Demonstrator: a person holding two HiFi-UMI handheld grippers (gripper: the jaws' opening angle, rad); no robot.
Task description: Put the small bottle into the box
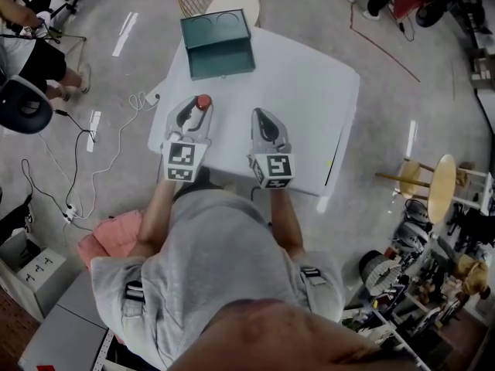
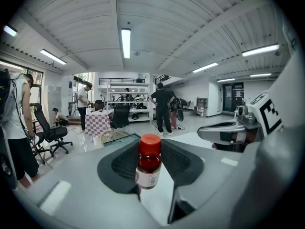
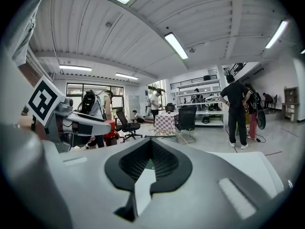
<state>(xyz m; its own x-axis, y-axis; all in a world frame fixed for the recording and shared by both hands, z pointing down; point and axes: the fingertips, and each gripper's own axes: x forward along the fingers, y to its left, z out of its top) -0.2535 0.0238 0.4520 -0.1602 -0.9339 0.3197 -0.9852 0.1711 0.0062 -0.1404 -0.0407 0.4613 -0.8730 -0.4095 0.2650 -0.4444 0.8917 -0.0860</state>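
Mid-tabletop: left tongs (image 1: 197, 108) clamp small bottle (image 2: 148, 161); right tongs (image 1: 259, 116) closed, empty. I'd carry it upright to far-edge box (image 1: 219, 56).

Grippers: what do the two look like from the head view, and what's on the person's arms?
Both the left gripper and right gripper are light grey tapering shells with dark textured jaw pads. Each carries a cube of black-and-white square markers at its rear. No cables show. The person wears a grey short-sleeved shirt.
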